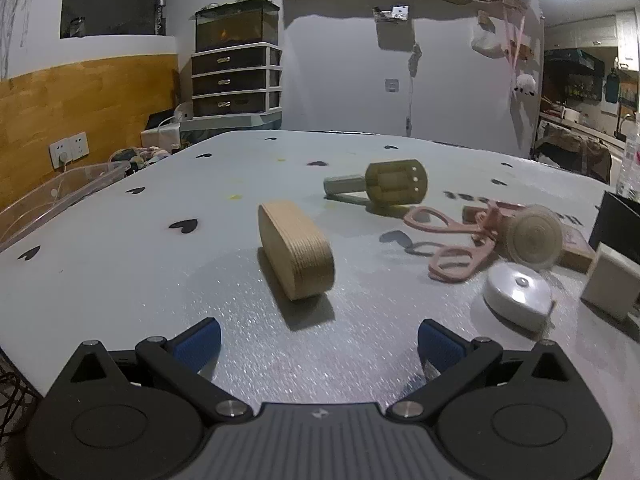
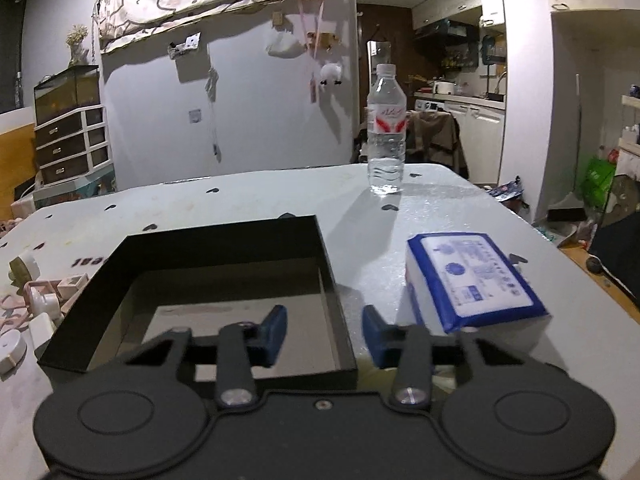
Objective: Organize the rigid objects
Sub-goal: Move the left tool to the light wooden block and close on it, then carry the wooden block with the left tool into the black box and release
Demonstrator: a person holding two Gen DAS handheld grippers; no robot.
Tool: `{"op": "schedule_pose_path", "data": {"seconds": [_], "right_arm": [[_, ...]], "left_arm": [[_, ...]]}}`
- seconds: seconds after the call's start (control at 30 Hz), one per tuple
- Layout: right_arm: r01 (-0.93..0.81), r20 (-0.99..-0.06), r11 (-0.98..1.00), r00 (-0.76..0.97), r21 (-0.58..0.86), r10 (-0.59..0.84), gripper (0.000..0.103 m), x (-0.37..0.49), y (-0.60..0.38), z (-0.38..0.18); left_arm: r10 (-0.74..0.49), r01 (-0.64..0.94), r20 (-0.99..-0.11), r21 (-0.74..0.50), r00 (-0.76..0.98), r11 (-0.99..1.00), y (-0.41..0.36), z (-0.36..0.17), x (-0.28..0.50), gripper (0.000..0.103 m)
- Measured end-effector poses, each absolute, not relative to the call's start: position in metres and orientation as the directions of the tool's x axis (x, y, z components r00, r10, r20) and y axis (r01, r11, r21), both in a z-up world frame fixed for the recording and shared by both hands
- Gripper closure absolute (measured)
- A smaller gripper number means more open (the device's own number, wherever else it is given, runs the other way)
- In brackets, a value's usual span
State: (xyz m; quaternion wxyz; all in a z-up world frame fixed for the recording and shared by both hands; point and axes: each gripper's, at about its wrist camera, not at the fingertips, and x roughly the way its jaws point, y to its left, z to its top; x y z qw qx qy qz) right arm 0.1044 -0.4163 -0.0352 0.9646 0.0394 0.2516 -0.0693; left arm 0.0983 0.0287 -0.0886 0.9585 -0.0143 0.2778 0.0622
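Note:
In the left wrist view a tan oval wooden block [image 1: 295, 250] stands on edge on the table, just ahead of my open, empty left gripper [image 1: 319, 344]. Behind it lie an olive cylinder with a grey handle [image 1: 384, 184], pink scissors [image 1: 448, 240], a round wooden piece [image 1: 534, 236], a white round tape measure [image 1: 518, 294] and a white box [image 1: 610, 282]. In the right wrist view my right gripper [image 2: 325, 334] is open and empty, its jaws straddling the right wall of an empty black tray [image 2: 224, 240].
A blue-and-white tissue pack [image 2: 476, 280] lies right of the tray. A water bottle [image 2: 386, 132] stands at the far table edge. A clear plastic bin [image 1: 56, 200] sits off the table's left side. The cluttered items also show at the left [image 2: 32, 300].

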Motion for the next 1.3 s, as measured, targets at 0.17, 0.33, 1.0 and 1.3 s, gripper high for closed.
{"op": "schedule_pose_path", "data": {"seconds": [0.17,0.33,1.0,1.3], "right_arm": [[0.175,-0.483,0.985,0.861,-0.009,-0.157,0.086,0.109,-0.415,-0.038],[0.183,-0.497,0.982,0.848,-0.050,-0.183,0.093,0.111,-0.416,-0.043],[0.194,-0.510,0.977,0.834,-0.087,-0.211,0.092,0.118,-0.411,-0.044],[0.201,-0.512,0.976,0.832,-0.081,-0.214,0.093,0.115,-0.409,-0.044]], "left_arm": [[0.077,-0.132,-0.538,-0.064,0.839,0.989,0.041,-0.082,0.113,0.010],[0.101,-0.177,-0.537,-0.091,0.837,0.980,0.049,-0.076,0.134,0.031],[-0.026,-0.164,-0.539,-0.301,0.842,0.939,0.059,-0.065,0.150,0.078],[-0.267,0.073,-0.434,-0.414,0.861,0.907,-0.004,-0.021,0.151,0.078]]}}
